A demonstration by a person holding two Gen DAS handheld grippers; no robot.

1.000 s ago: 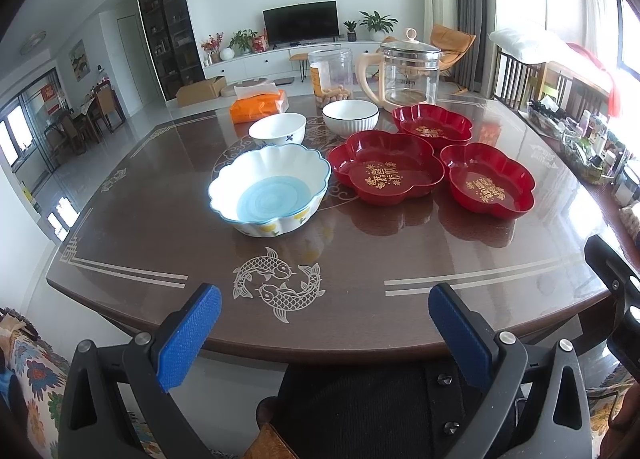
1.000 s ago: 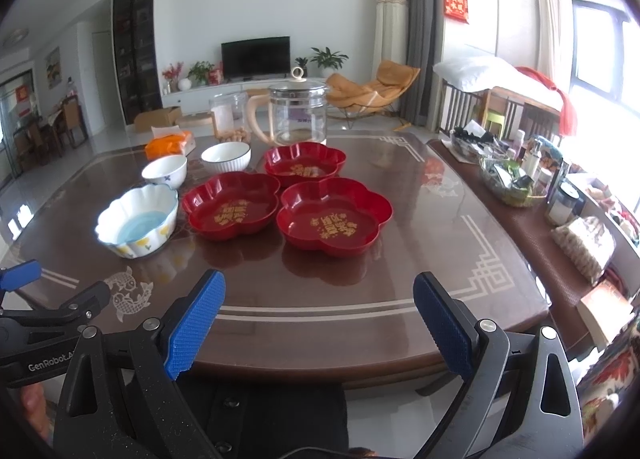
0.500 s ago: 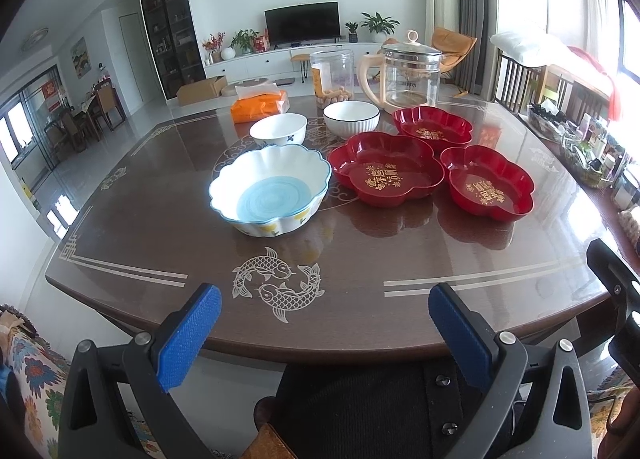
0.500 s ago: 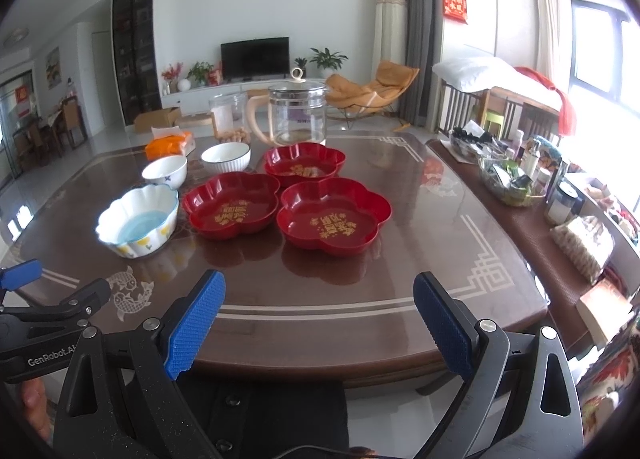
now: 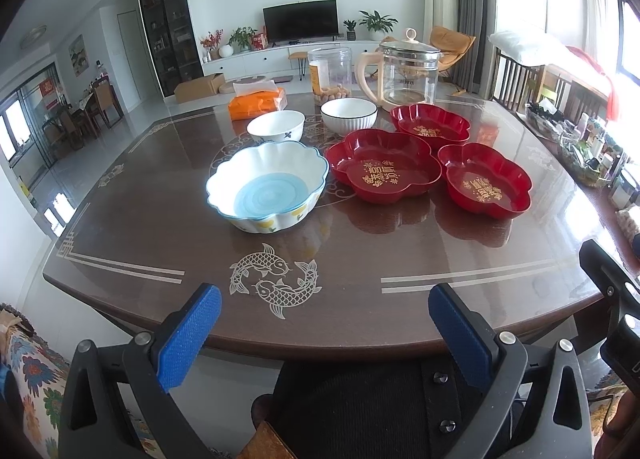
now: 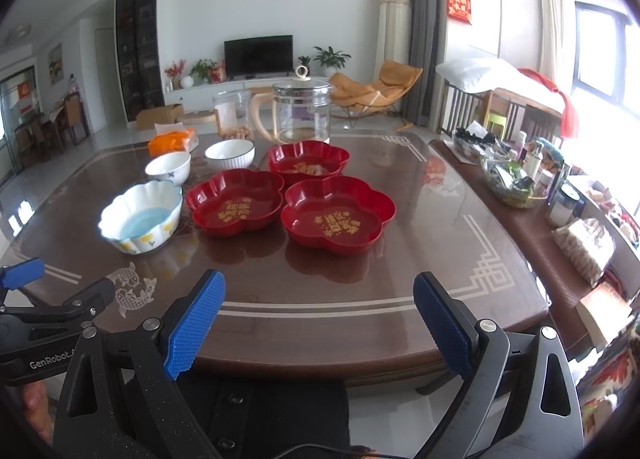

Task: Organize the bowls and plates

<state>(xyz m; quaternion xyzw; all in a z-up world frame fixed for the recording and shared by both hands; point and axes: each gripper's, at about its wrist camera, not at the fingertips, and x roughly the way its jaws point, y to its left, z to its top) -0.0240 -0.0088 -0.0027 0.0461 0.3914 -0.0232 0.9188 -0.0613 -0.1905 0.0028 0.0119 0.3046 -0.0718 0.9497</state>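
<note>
Three red flower-shaped plates lie close together on the brown table (image 5: 160, 235): a middle plate (image 5: 382, 171), a right plate (image 5: 484, 185) and a far plate (image 5: 430, 127). Left of them sits a scalloped white bowl with a blue inside (image 5: 268, 185). Two small white bowls (image 5: 276, 126) (image 5: 349, 113) stand behind it. My left gripper (image 5: 325, 335) is open at the table's near edge, holding nothing. My right gripper (image 6: 318, 321) is open too, hanging before the near edge in front of the nearest red plate (image 6: 338, 215).
A glass kettle (image 5: 408, 73), a clear jar (image 5: 330, 77) and an orange tissue pack (image 5: 258, 102) stand at the table's far side. A side bench with a cluttered basket (image 6: 508, 175) runs along the right. The left gripper's arm (image 6: 52, 323) shows at the right view's lower left.
Both views have shifted only slightly; the bowls and plates have not moved and both grippers remain open.
</note>
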